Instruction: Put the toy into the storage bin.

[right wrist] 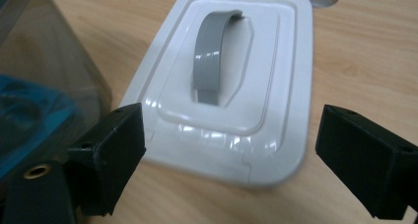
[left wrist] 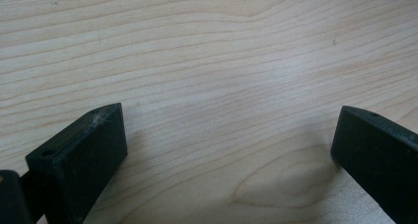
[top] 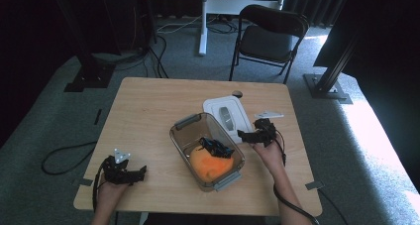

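A wooden table [top: 148, 111] stands in a dark room. Near the middle of it sits a clear box [top: 207, 150] with grey clips at its two ends. Inside the box lie an orange thing [top: 210, 166] and a blue and black thing [top: 215, 147]. I cannot tell what those two things are.

Just to the right of the box, a bit farther away, lies a white lid [top: 228, 115]. It is flat on the table and has a grey handle [right wrist: 213, 61] across its middle. The lid touches the box or is right beside it.

The right gripper [top: 246, 134] is to the right of the box, at the near edge of the lid. In the right gripper view the right gripper [right wrist: 230, 135] has its two black jaws spread wide. They hold nothing. The lid's near edge sits between them.

The left gripper [top: 143, 171] is at the near left of the table, well apart from the box. In the left gripper view the left gripper [left wrist: 231, 130] is also wide open, with bare wood between its jaws.

A small white thing [top: 270, 114] lies on the table to the right of the lid. A black folding chair [top: 270, 36] stands on the floor behind the table.
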The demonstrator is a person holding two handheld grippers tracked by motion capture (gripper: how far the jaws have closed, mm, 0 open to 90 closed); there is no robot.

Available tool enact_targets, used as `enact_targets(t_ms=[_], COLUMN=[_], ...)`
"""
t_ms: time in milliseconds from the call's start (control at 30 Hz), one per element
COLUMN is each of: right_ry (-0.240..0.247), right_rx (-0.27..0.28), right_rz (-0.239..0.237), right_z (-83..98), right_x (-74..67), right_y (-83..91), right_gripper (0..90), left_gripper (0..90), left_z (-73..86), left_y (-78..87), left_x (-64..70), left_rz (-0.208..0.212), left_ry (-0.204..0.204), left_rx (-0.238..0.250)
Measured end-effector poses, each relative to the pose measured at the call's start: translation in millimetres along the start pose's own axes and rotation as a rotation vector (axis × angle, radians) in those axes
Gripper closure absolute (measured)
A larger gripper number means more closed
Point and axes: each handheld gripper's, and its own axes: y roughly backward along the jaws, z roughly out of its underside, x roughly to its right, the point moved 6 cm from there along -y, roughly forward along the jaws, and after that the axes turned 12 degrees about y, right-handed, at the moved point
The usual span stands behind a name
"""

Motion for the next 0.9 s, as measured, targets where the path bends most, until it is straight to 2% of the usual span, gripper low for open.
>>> enact_targets(t_ms=[33, 100, 233, 367, 400, 433, 633, 667, 700, 767, 900], right_ry=[-0.005, 0.014, 0.012, -0.004, -0.009, -0.009, 0.013, 0.019, 0.019, 0.018, 0.022], right_rx=[-0.011, -0.036, -0.055, -0.066, -0.081, -0.081, -0.107, -0.106, -0.106, -0.106, -0.121], right_rz=[-0.014, -0.010, -0.023, -0.024, -0.034, -0.034, -0.005, 0.022, 0.022, 0.043, 0.056], right_z=[-0.7, -1.7, -3.1, -5.8, -5.8, -5.8, -7.9, -7.9, -7.9, -8.0, -8.8], right_x=[-0.6, -2.7, -6.0, -8.1, -9.4, -9.4, -12.5, -12.6, -12.6, -13.1, -14.4], right_y=[-3.8, -14.6, -25.0, -38.3, -46.4, -46.4, -63.8, -68.0, -68.0, -73.9, -80.8], right_gripper=[11.1, 11.1, 11.1, 11.1, 11.1, 11.1, 12.5, 16.0, 16.0, 22.4, 22.5], left_gripper=[0.9, 0.9, 0.9, 0.9, 0.9, 0.9, 0.9, 0.9, 0.9, 0.9, 0.9], left_z=[0.0, 0.0, 0.0, 0.0, 0.0, 0.0, 0.1, 0.1, 0.1, 0.1, 0.3], left_y=[0.0, 0.0, 0.0, 0.0, 0.0, 0.0, 0.1, 0.1, 0.1, 0.1, 0.3], left_x=[0.0, 0.0, 0.0, 0.0, 0.0, 0.0, -0.1, -0.1, -0.1, -0.1, -0.2], left_rz=[0.000, 0.000, 0.000, 0.000, 0.000, 0.000, 0.001, 0.001, 0.001, 0.002, 0.002], left_ry=[0.000, 0.000, 0.000, 0.001, 0.000, 0.000, -0.001, -0.002, -0.002, -0.002, -0.002], left_rx=[0.000, 0.000, 0.000, 0.000, 0.000, 0.000, 0.000, 0.000, 0.000, 0.000, -0.001])
